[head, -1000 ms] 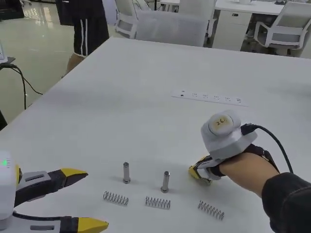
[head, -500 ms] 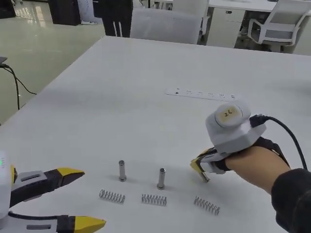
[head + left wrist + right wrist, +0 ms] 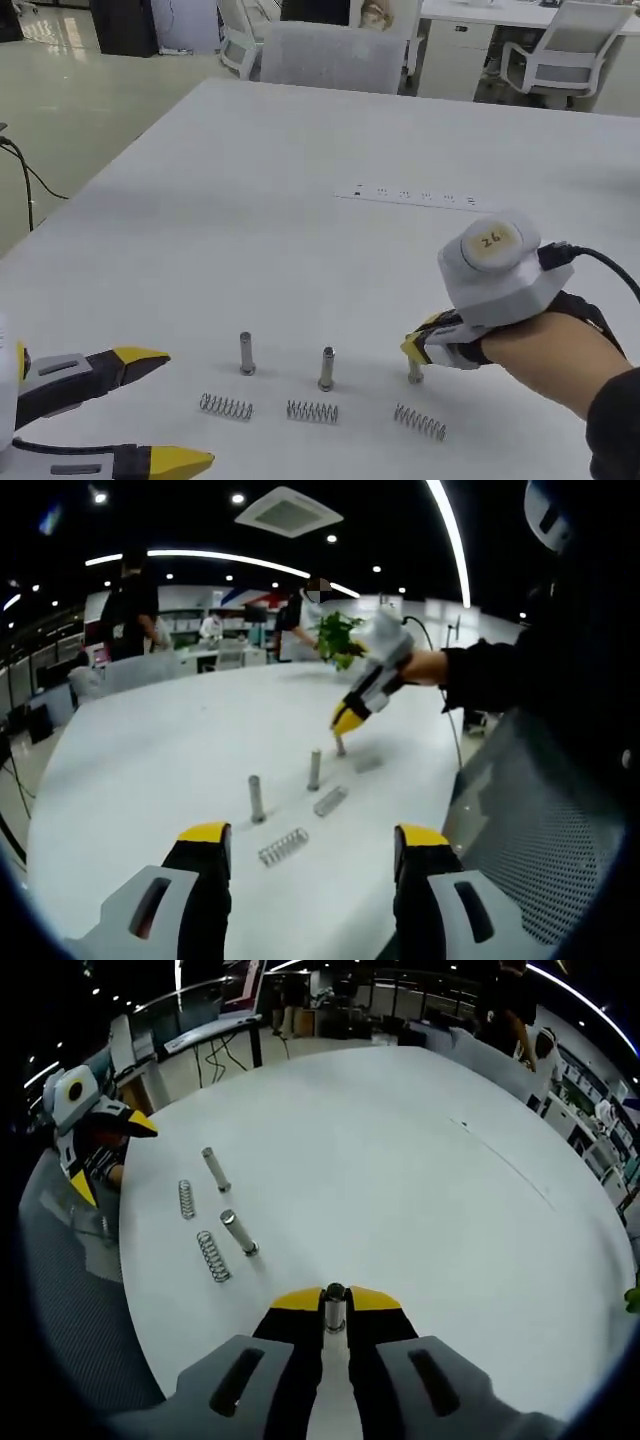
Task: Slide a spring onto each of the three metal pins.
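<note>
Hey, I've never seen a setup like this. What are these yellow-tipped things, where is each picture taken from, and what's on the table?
No robot here: a person holds a two-jaw gripper in each hand. One picture comes from a headset camera looking down; the two round ones come from cameras riding on the grippers. The left gripper is open and holds nothing. The right gripper is shut on one pin. Two more pins stand upright on the white table, with three springs lying in a row in front of them. A power strip lies farther back.
</note>
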`<state>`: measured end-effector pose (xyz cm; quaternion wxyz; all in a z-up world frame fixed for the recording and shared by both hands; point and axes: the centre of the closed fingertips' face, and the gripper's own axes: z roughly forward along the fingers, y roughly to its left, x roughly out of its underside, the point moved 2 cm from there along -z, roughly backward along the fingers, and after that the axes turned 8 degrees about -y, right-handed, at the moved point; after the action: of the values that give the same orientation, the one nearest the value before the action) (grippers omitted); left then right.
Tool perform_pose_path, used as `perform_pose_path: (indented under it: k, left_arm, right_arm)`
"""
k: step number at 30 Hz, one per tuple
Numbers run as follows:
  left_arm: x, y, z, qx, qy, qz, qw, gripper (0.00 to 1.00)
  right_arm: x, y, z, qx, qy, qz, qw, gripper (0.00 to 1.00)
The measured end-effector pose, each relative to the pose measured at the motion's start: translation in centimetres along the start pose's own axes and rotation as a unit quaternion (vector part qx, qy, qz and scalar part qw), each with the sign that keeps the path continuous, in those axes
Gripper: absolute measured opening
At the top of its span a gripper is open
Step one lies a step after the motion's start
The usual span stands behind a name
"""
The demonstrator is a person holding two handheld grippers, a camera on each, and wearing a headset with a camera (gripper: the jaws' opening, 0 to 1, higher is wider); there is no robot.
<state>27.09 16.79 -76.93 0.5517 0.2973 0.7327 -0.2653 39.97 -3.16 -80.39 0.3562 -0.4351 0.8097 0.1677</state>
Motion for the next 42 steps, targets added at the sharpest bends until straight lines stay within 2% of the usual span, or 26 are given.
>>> perform_pose_path:
  k: [21,32,42]
  left_arm:
    - [-0.1,-0.1,0.1,0.0,0.002,0.001,1.0,0.61]
    - [-0.1,-0.1,0.0,0.0,0.001,-0.001,1.0,0.61]
    - [-0.1,-0.1,0.0,0.001,0.002,0.0,1.0,0.61]
  right_arm:
    - [1.2,0.5,-1.3,0.002,0.009,0.021,0.9997,0.05]
    - [1.2,0.4,-1.3,0.005,0.009,0.028,0.9996,0.05]
    - [1.3,0.5,-1.5,0.002,0.002,0.018,0.9998,0.07]
